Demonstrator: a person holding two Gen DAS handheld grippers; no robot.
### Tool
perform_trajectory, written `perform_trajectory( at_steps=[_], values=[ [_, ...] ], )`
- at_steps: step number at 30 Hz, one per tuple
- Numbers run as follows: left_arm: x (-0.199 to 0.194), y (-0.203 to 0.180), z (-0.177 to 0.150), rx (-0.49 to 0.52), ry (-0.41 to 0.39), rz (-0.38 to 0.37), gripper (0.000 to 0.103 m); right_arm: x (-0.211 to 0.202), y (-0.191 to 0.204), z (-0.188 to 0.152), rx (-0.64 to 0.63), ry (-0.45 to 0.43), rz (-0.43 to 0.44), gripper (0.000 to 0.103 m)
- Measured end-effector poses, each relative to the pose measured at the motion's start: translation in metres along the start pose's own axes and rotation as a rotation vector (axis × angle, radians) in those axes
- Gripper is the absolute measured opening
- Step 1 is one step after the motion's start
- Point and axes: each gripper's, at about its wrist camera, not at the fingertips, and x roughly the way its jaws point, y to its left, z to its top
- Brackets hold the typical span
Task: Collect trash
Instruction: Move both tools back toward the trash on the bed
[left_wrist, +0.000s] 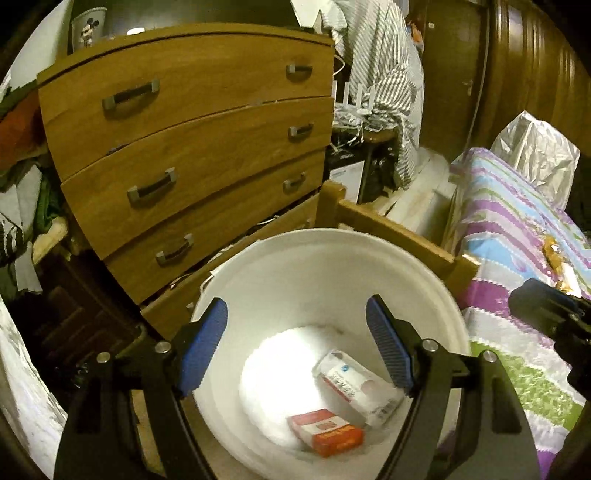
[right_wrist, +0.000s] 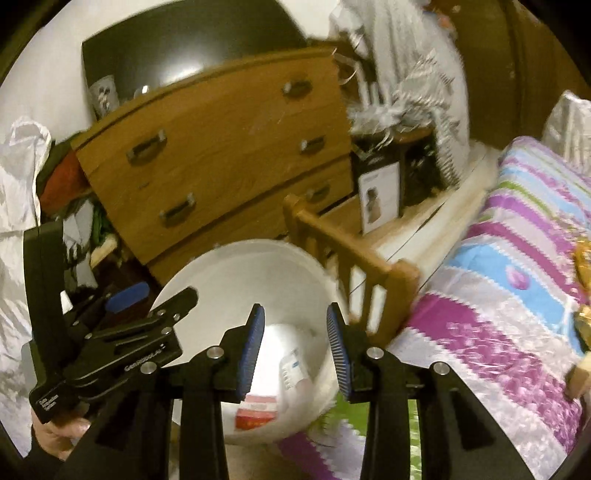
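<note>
A white bucket (left_wrist: 332, 266) stands on the floor between the dresser and the bed. In it lie a white box with a red stripe (left_wrist: 354, 384) and a red-orange box (left_wrist: 327, 432). My left gripper (left_wrist: 295, 308) hangs over the bucket's mouth, open, with nothing between its blue pads (left_wrist: 203, 347). In the right wrist view my right gripper (right_wrist: 295, 350) is over the bucket's (right_wrist: 236, 280) right side, open and empty, with both boxes (right_wrist: 258, 410) visible below. The left gripper (right_wrist: 151, 299) shows at the left there, held by a hand (right_wrist: 55, 432). Crumpled golden wrappers (left_wrist: 554, 254) lie on the bed.
A wooden dresser (left_wrist: 192, 147) stands close behind the bucket. The bed's wooden footboard (right_wrist: 351, 258) runs beside the bucket, and the striped bedspread (right_wrist: 498, 295) is to its right. Clothes are piled at the left (left_wrist: 26, 177) and a striped garment (left_wrist: 384, 81) hangs behind.
</note>
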Motion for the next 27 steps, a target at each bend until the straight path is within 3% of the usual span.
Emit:
perform_trajectory(
  at_steps=[6, 12, 16, 22, 25, 27],
  values=[
    [-0.033, -0.042, -0.008, 0.026, -0.072, -0.048, 0.078, -0.068, -0.039, -0.029, -0.019, -0.206, -0.181, 0.037],
    [-0.060, -0.098, -0.020, 0.107, -0.119, -0.121, 0.082, -0.142, -0.093, -0.077, -0.017, -0.342, -0.368, 0.037],
    [-0.067, -0.140, -0.034, 0.174, -0.119, -0.176, 0.086, -0.177, -0.137, -0.112, 0.037, -0.338, -0.445, 0.037],
    [-0.057, -0.194, -0.062, 0.248, -0.032, -0.246, 0.086, -0.231, -0.217, -0.174, 0.148, -0.267, -0.551, 0.040],
    [-0.049, -0.213, -0.079, 0.278, 0.016, -0.271, 0.086, -0.256, -0.251, -0.208, 0.210, -0.231, -0.572, 0.054],
    [-0.045, -0.223, -0.092, 0.297, 0.048, -0.289, 0.086, -0.270, -0.270, -0.232, 0.246, -0.198, -0.578, 0.068]
  ],
)
